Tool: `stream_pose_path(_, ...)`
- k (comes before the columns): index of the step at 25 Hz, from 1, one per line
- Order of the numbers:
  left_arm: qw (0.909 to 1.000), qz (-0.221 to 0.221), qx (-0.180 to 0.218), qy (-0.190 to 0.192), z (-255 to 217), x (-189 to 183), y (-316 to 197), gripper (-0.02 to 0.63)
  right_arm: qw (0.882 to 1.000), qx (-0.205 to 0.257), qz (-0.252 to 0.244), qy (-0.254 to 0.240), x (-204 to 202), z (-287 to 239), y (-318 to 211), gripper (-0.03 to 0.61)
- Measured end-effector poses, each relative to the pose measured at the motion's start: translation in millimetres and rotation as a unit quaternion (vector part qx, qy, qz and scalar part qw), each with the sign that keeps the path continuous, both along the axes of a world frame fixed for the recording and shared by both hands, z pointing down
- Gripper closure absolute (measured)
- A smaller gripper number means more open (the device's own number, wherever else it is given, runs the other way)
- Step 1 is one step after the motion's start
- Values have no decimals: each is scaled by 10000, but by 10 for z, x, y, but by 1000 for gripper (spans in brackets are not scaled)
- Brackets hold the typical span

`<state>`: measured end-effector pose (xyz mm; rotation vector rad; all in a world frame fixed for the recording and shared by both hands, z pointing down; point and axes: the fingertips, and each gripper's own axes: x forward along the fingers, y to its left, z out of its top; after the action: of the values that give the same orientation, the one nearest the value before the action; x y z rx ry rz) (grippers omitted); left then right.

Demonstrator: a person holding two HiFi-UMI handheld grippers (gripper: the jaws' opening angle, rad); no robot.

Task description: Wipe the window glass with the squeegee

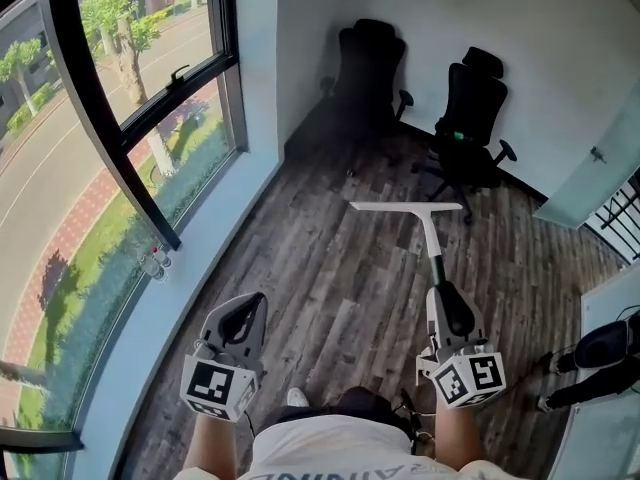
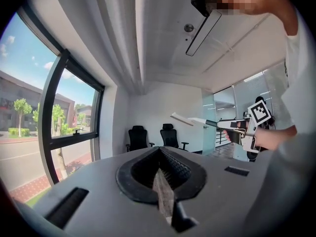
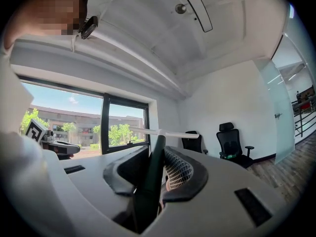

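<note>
Right gripper view is showing the right gripper (image 3: 159, 174) clamping the squeegee (image 3: 150, 191) by its dark handle, the jaws pressing on either side of it, with the white blade lying crosswise at 12 o'clock beyond the jaw tips. In the head view the squeegee is pointing away from the person, hanging over the floor (image 1: 320, 278) with its blade level, and it is sitting well apart from the window (image 1: 130, 98), which is running along the wall from 8 to 11 o'clock. The left gripper (image 2: 163, 181) is carrying nothing, its jaws pressed together, and it is hovering at 9 o'clock from the right one, nearer the glass. Two chairs (image 1: 470, 118) are standing at 12 o'clock against the far wall.
</note>
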<state>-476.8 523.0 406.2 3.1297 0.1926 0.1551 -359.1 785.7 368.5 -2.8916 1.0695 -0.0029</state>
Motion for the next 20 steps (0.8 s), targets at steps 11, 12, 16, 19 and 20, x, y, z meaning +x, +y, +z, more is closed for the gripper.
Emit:
stream_pose_path(11, 9990, -401, -155, -93, 105, 976, -698, 597, 9982, 200, -554, -86, 1250, 184, -922, 479)
stream_pose_path(12, 9990, -429, -120, -99, 91, 1139, -739, 597, 9980, 238, -585, -73, 1436, 188, -981, 479)
stream_pose_path(16, 9981, -616, 34, -68, -6, 1869, -875, 597, 9970, 380, -628, -231, 2324, 257, -1162, 479)
stream_pose_path(19, 9964, -851, 12, -27, -87, 2412, -990, 597, 9961, 457, -664, -357, 2983, 256, -1224, 479)
stream_pose_path(20, 9955, -950, 4, -2, -110, 2586, -1031, 597, 9958, 472, -690, -377, 3188, 254, -1240, 479)
